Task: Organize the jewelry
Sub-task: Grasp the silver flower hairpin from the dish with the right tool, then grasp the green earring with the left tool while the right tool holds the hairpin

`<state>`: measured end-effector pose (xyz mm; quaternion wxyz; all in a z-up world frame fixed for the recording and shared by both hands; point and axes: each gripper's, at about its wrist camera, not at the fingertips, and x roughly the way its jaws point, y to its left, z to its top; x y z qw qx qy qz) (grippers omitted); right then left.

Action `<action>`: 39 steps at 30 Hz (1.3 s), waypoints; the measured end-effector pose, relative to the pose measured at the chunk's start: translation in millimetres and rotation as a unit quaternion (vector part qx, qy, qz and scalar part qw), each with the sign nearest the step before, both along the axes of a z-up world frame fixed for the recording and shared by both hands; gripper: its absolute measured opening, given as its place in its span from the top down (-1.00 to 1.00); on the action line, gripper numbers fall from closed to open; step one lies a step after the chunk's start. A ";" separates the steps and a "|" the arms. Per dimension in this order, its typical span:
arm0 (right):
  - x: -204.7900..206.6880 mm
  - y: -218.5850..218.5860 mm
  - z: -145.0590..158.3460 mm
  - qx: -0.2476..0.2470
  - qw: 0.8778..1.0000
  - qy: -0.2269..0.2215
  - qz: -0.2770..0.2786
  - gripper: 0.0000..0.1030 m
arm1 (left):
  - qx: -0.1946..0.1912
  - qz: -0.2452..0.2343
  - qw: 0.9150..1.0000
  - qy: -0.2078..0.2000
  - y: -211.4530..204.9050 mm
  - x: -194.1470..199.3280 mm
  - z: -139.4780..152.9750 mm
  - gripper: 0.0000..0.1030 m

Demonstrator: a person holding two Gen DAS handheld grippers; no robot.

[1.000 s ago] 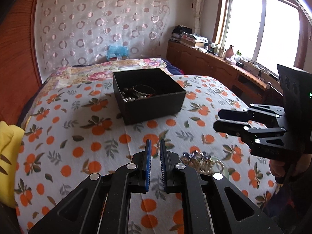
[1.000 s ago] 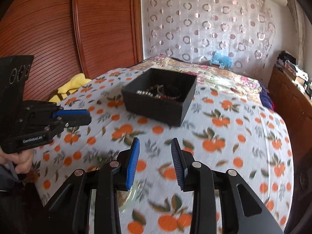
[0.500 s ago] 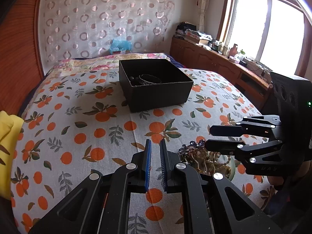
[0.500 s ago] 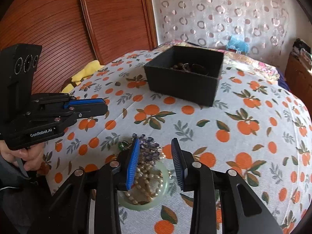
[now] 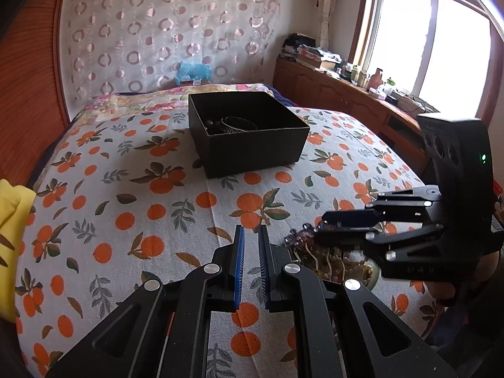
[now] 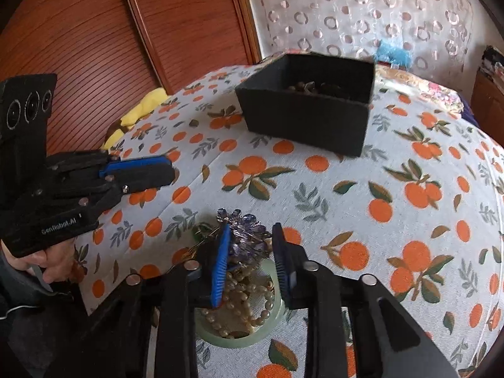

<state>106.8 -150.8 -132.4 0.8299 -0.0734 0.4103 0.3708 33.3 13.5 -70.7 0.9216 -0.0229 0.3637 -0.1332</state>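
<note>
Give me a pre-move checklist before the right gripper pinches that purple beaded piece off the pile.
1. Right gripper straddles the purple beaded piece: ok; jaws have just been closing.
2. Pads pressing on it: cannot tell.
3. Piece free of the pearl strand and the green bangle: cannot tell.
4. Black box open, room inside: ok.
5. Left gripper shut, empty, beside the pile: ok.

A bed (image 5: 132, 195) spread with an orange-print cloth fills the room, a circle-patterned curtain (image 5: 163, 31) hanging behind its head. Reddish ribbed wood panelling (image 6: 94, 31) flanks the bed on one side; on the other, a low wooden cabinet (image 5: 340, 94), cluttered on top, runs beneath a bright, wood-framed window (image 5: 431, 34).
</note>
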 end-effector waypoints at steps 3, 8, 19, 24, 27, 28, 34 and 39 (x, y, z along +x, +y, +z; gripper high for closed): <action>2.1 -2.8 6.7 -0.007 0.999 -0.029 -0.026 0.49 | -0.001 0.000 1.000 -0.001 0.1 0.0 0.1 0.84; 7.3 -8.0 21.1 -0.009 0.996 -0.072 -0.052 0.57 | 0.000 -0.001 1.000 0.001 -1.1 0.1 -2.0 0.84; 16.7 -25.5 30.7 -0.010 0.994 -0.087 -0.072 0.56 | 0.002 -0.004 1.000 0.006 -5.1 2.7 -7.7 0.84; 19.6 -31.3 25.1 -0.055 0.991 -0.094 -0.080 0.57 | 0.007 -0.010 1.000 0.009 -8.9 7.4 -8.6 0.84; 23.8 -42.1 20.3 -0.061 0.990 -0.085 -0.091 0.57 | 0.007 -0.017 1.000 0.012 -12.7 12.4 -8.2 0.84; 25.3 -45.2 19.5 -0.062 0.990 -0.084 -0.096 0.58 | 0.008 -0.019 1.000 0.012 -14.6 14.0 -7.7 0.84; 35.8 -62.5 12.1 -0.082 0.985 -0.080 -0.126 0.58 | 0.020 -0.042 0.999 0.006 -34.3 24.4 -0.7 0.83; 38.3 -67.7 8.0 -0.080 0.986 -0.075 -0.128 0.58 | 0.029 -0.070 0.997 0.011 -52.9 40.4 4.3 0.44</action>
